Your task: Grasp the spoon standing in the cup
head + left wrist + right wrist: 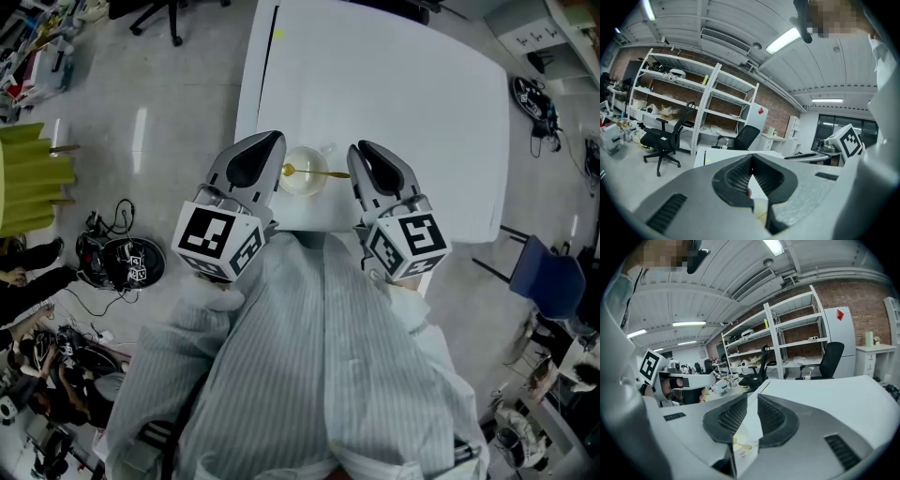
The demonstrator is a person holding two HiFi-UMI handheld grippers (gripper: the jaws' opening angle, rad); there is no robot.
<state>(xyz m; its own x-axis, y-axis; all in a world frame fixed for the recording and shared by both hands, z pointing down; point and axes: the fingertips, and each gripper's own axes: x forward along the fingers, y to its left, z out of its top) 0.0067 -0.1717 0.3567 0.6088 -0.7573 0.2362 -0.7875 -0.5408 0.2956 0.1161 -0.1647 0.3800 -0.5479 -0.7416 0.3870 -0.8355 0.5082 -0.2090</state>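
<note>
Head view looks steeply down past the person's striped shirt (319, 356) to both tongs, each carrying its marker cube, held side by side over the near edge of the white table (394, 94). Left tongs (272, 141) are pressed together: in the left gripper view (751, 161) the ribbed pads meet at their tips with nothing caught between them. Right tongs (361, 150) stand slightly spread: in the right gripper view (752, 401) a narrow slit of table shows between the pads, and nothing is pinched there. Between the two tips, close to the table's near edge, sits a pale cup (303, 178) with its small handle turned to the far right. In it rests the yellow spoon (319, 173), bowl inside the cup towards the left and handle slanting out over the right rim, its end just beside the right tongs; contact cannot be judged. Whether the cup holds anything besides the spoon cannot be made out. Beyond the cup the table carries only a small yellow mark (278, 35) near its far left corner. Off the table, a blue chair (548, 277) stands on the floor to the right, and from the gripper views white shelving (693, 108) lines a brick wall far behind.
</note>
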